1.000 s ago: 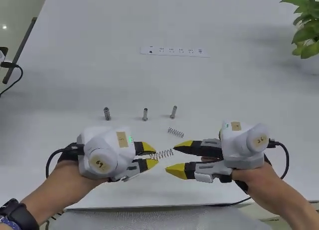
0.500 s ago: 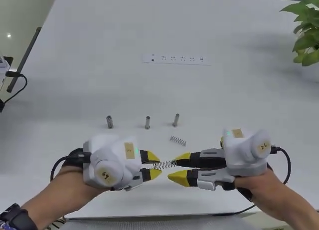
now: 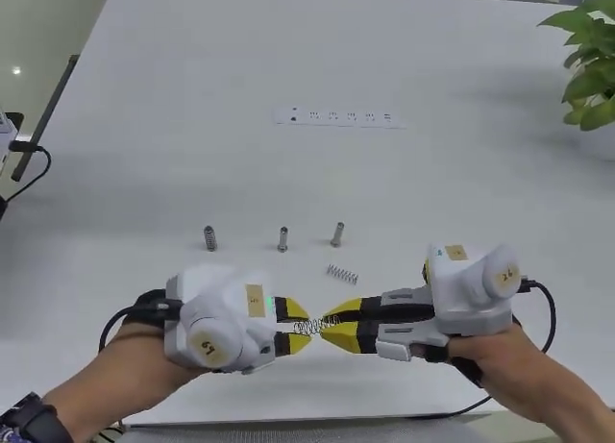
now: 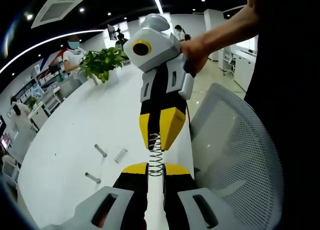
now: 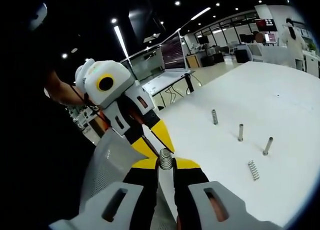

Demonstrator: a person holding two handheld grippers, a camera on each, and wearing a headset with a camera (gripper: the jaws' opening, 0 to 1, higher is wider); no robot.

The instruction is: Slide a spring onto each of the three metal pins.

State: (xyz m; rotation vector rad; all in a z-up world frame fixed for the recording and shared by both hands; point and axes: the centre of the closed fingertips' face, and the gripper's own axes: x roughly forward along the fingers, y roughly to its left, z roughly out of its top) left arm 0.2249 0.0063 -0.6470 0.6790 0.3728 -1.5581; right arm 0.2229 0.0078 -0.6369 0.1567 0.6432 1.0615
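On the white table (image 3: 192, 97), head view, three pins stand in a row: the middle pin (image 3: 282, 238), the left pin (image 3: 209, 237) with a coil around it, and the right pin (image 3: 337, 234). A loose spring (image 3: 342, 274) lies flat, nearer the person than the middle pin and to its right. Nearer again, above the table's front edge, the left gripper (image 3: 293, 326) and right gripper (image 3: 336, 328) meet tip to tip. The spring (image 3: 315, 324) runs between them, off the table. A power strip (image 3: 340, 116) lies well beyond the middle pin, and a plant (image 3: 586, 49) is far to its right.

In the left gripper view, the left gripper (image 4: 156, 169) has its jaws pressed together on one end of the spring (image 4: 156, 157). The right gripper (image 4: 161, 135) faces it, its yellow tips closed over the other end. Two pins (image 4: 100, 150) and the loose spring (image 4: 120, 155) show on the table, and a mesh chair (image 4: 235, 140) stands beside it. The room is an open office with ceiling lights.

In the right gripper view, the right gripper (image 5: 166, 165) is clamped on the spring (image 5: 166, 162), seen end-on. The left gripper (image 5: 159, 142) holds its far end. The middle pin (image 5: 240, 132) stands between the coil-wrapped left pin (image 5: 214, 116) and the right pin (image 5: 268, 145). The loose spring (image 5: 253, 170) lies near the right pin.
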